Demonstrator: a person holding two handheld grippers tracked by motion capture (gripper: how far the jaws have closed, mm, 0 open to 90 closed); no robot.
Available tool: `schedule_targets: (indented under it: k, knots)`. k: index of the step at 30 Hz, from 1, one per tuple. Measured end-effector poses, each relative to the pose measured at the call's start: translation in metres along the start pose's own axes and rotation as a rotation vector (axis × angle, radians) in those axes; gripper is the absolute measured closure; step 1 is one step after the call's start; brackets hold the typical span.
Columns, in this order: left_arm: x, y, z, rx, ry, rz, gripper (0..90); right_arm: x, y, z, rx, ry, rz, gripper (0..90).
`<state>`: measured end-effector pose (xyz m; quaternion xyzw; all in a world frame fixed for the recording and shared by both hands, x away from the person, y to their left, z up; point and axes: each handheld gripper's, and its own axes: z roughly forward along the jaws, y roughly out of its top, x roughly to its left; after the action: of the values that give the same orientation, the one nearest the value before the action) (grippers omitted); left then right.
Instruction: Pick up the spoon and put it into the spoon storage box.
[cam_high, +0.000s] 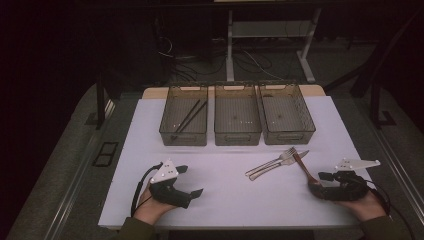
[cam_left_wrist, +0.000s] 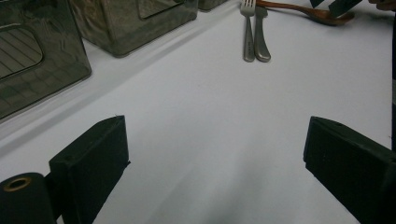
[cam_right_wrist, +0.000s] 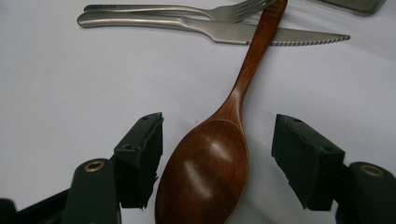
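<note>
Right hand-held gripper (cam_right_wrist: 217, 158) sat wide open with the wooden spoon (cam_right_wrist: 219, 144) bowl lying between its jaws, nothing gripped yet; the spoon lay flat on the white desk (cam_high: 225, 200) at the right, its handle running up over the knife (cam_right_wrist: 219, 31) beside the fork (cam_right_wrist: 177, 10). Left hand-held gripper (cam_left_wrist: 215, 163) was also wide open and empty, resting over bare desk at the left. Likely step: picking up the spoon. Best done by closing on the neck rather than the curved bowl, which could slip, and lifting straight so the handle does not drag the knife. The high view showed three bins (cam_high: 237, 117) at the back, chopsticks (cam_high: 189, 119) in the left one; the right gripper view showed the spoon handle crossing the serrated blade, too small to judge from above.
</note>
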<state>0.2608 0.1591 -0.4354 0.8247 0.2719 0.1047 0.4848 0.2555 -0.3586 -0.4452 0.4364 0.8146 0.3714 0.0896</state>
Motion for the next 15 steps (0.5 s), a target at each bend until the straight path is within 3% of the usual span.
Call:
schedule_targets:
  k: [10, 15]
  knots:
    - [-0.0002, -0.0003, 0.001, 0.007, -0.001, 0.002, 5.8, -0.0002, -0.0019, 0.0039, 0.028, 0.007, -0.007, 38.5]
    - [-0.0001, -0.0003, 0.0008, 0.004, 0.0, 0.001, 5.8, -0.0024, -0.0015, -0.0003, 0.006, 0.005, 0.008, 38.9]
